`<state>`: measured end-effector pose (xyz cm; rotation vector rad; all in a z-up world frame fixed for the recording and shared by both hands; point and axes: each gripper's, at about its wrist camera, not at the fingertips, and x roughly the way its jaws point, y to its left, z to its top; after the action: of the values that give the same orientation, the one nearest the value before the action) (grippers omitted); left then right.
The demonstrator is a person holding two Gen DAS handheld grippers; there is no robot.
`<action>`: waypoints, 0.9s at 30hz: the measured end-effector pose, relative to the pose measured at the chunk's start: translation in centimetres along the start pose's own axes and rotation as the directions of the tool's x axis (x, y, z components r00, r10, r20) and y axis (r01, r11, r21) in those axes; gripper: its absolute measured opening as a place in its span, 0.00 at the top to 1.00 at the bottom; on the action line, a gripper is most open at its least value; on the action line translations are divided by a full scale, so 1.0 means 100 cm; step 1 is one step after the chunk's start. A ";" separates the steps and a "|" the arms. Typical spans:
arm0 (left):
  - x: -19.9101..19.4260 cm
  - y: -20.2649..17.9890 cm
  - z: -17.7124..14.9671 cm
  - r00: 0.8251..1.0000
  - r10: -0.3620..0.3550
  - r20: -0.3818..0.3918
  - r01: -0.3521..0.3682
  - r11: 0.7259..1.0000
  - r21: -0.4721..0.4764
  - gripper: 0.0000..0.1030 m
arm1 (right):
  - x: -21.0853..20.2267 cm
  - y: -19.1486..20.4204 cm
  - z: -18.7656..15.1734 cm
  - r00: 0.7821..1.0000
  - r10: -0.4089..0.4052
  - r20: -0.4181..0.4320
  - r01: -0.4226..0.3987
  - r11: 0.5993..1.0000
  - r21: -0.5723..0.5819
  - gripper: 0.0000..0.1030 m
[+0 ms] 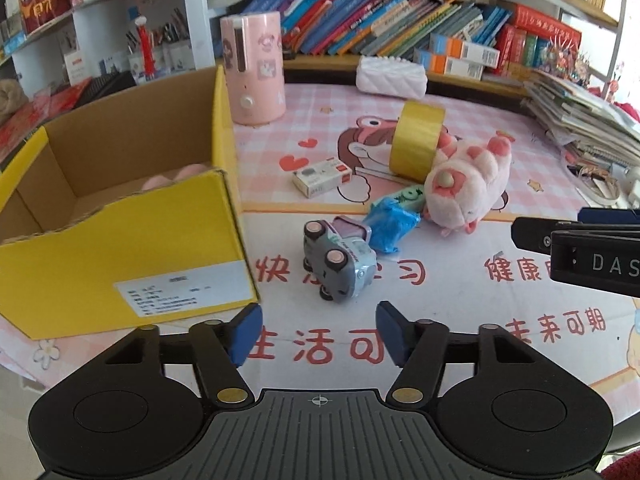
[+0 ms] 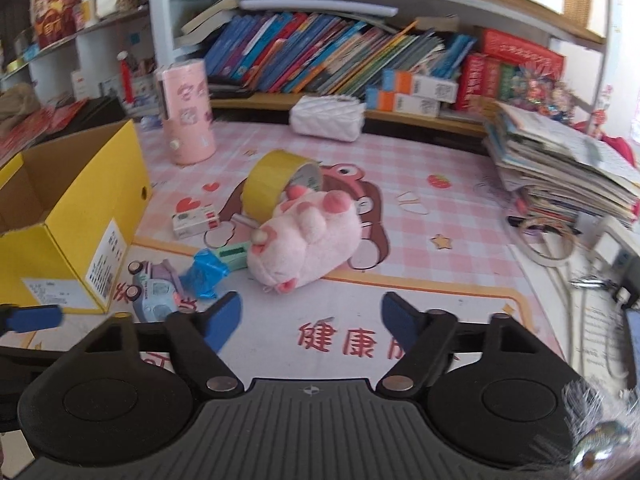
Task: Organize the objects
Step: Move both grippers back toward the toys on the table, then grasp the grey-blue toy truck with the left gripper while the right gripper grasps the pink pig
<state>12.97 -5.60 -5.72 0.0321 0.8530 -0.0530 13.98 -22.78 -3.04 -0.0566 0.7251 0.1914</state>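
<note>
Yellow cardboard box [image 1: 120, 236] beside toy car [image 1: 340, 266]

Fuzzy plush pig [image 2: 308, 236], glossy tape roll [image 1: 416, 144], cardboard box [image 1: 120, 216]

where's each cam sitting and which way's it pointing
Left wrist: on the left claw, angled down at the toy car beside the yellow box; the right claw's tip pokes in.
Right wrist: on the right claw, angled down at the plush pig; left claw's pad at the left edge.
Shared: car, pig, tape roll, box.
</note>
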 end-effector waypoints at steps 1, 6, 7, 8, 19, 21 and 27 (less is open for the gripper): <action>0.001 -0.003 0.002 1.000 0.000 0.006 0.000 1.000 0.005 0.40 | 0.002 0.000 0.001 1.000 0.006 0.000 -0.006 1.000 -0.007 0.31; 0.011 -0.021 0.012 0.999 0.026 0.035 -0.027 0.999 0.034 0.40 | 0.008 -0.008 0.009 1.000 0.018 0.020 -0.017 0.999 -0.036 0.31; 0.016 -0.024 0.014 0.999 0.039 0.033 -0.041 0.999 0.035 0.40 | 0.008 -0.010 0.011 0.999 0.020 0.024 -0.019 0.999 -0.042 0.31; 0.020 -0.027 0.016 0.998 0.055 0.026 -0.056 0.998 0.030 0.40 | 0.009 -0.011 0.012 0.999 0.021 0.029 -0.020 0.999 -0.048 0.31; 0.058 -0.037 0.033 0.992 0.125 -0.025 -0.125 0.992 -0.010 0.40 | 0.011 -0.031 0.020 0.997 0.026 0.071 -0.020 0.996 -0.084 0.31; 0.061 -0.038 0.034 0.992 0.123 -0.034 -0.124 0.992 -0.009 0.41 | 0.014 -0.035 0.021 0.998 0.023 0.062 -0.019 0.997 -0.073 0.30; 0.061 -0.030 0.034 0.993 0.096 -0.072 -0.099 0.994 -0.040 0.59 | 0.024 -0.044 0.025 0.998 0.023 0.054 -0.022 1.000 -0.022 0.10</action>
<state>19.36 -9.00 -8.15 0.0350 0.9213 0.0590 18.19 -26.43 -2.79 -0.0629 0.6697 0.2213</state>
